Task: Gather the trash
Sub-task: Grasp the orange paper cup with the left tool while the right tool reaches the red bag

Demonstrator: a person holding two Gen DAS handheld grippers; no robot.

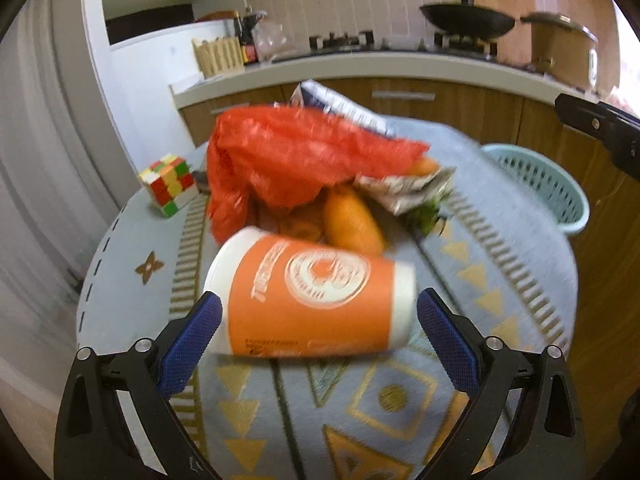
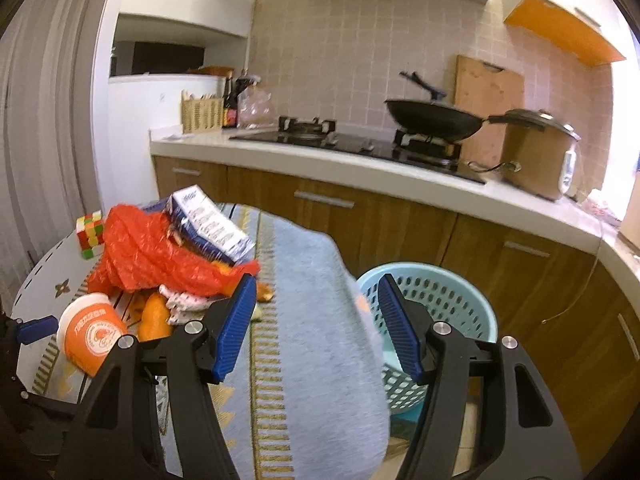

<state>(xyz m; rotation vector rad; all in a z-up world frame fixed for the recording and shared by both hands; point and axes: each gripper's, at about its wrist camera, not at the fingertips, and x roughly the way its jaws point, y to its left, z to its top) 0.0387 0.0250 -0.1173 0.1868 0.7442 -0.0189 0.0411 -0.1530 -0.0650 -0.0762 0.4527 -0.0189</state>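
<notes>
Two claws in view. Left gripper (image 1: 318, 312): jaws spread wide, orange paper cup (image 1: 308, 294) lying on its side between the blue pads (image 1: 192, 344); frame blurred, contact with the pads not certain, gap visible on the right side. Beyond the cup, a heap: red plastic bag (image 1: 296, 160), orange peels (image 1: 352, 220), crumpled wrapper (image 1: 404, 190), blue-and-white carton (image 2: 208, 224). Rubik's cube (image 1: 170, 178) far left of it. Right gripper (image 2: 316, 320): jaws apart, nothing between them, over the patterned tablecloth (image 2: 304, 280). Light blue basket (image 2: 440, 304) just behind its right finger, off the table edge.
</notes>
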